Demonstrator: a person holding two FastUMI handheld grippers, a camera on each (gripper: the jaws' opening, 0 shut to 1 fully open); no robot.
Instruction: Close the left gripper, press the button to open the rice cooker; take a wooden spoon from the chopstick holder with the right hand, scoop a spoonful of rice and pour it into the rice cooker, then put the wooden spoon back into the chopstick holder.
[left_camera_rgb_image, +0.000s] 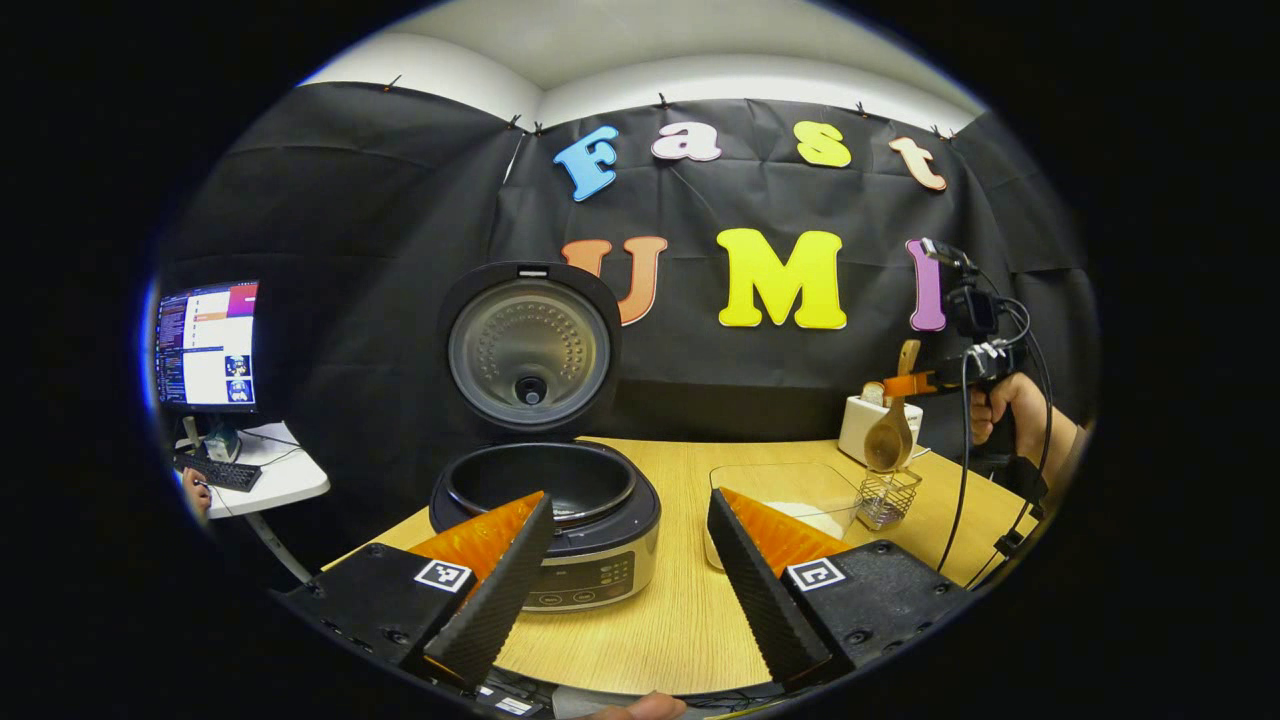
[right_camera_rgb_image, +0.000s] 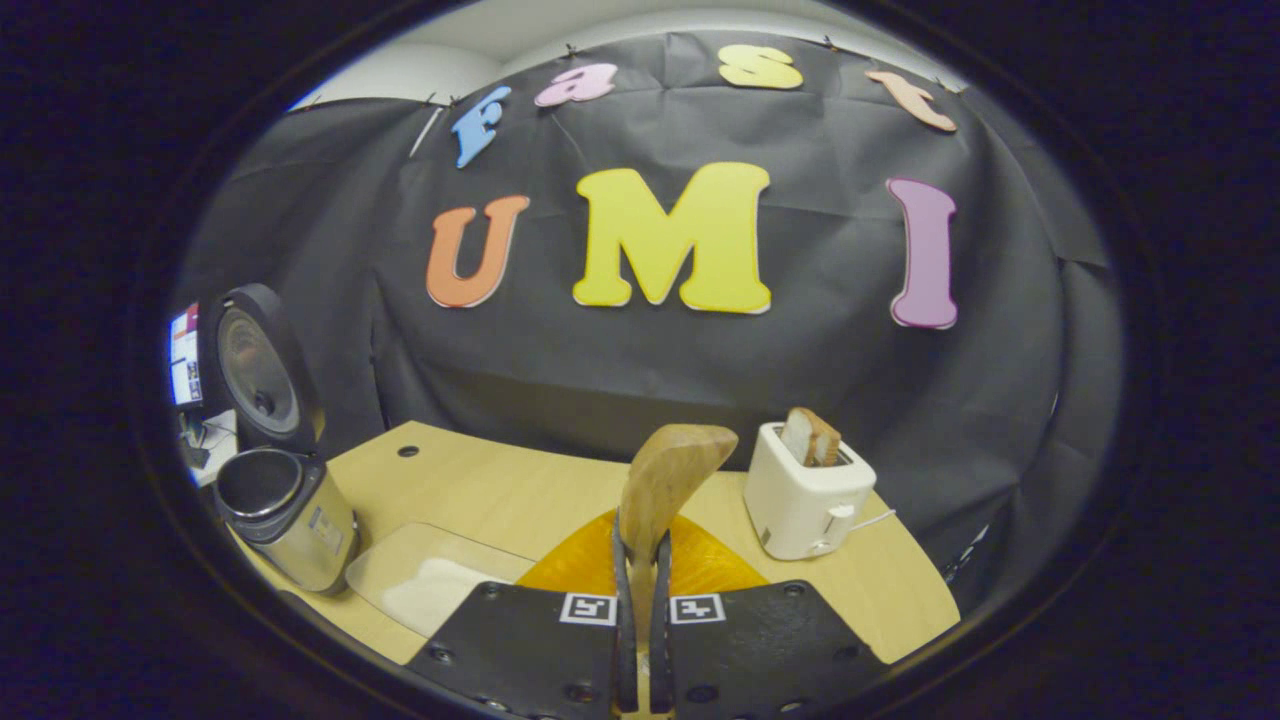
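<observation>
The rice cooker (left_camera_rgb_image: 545, 500) stands open, its lid (left_camera_rgb_image: 530, 345) raised upright behind the dark inner pot. My left gripper (left_camera_rgb_image: 630, 560) hovers in front of it, fingers spread wide with nothing between them. At the right, a hand holds my right gripper (left_camera_rgb_image: 893, 386), shut on the wooden spoon (left_camera_rgb_image: 888, 438). The spoon hangs bowl-down just above the wire chopstick holder (left_camera_rgb_image: 887, 497). In the right gripper view the wooden spoon (right_camera_rgb_image: 668, 480) rises from between the closed fingers of my right gripper (right_camera_rgb_image: 640, 600). The rice cooker (right_camera_rgb_image: 285, 505) sits far left there. A clear container (left_camera_rgb_image: 790, 495) holds white rice.
A white toaster (right_camera_rgb_image: 805, 495) with a slice of bread stands at the table's back right, behind the chopstick holder. The clear rice container (right_camera_rgb_image: 430, 580) lies between cooker and spoon. A monitor (left_camera_rgb_image: 207, 345) and keyboard sit on a side desk to the left. Cables hang from the right gripper.
</observation>
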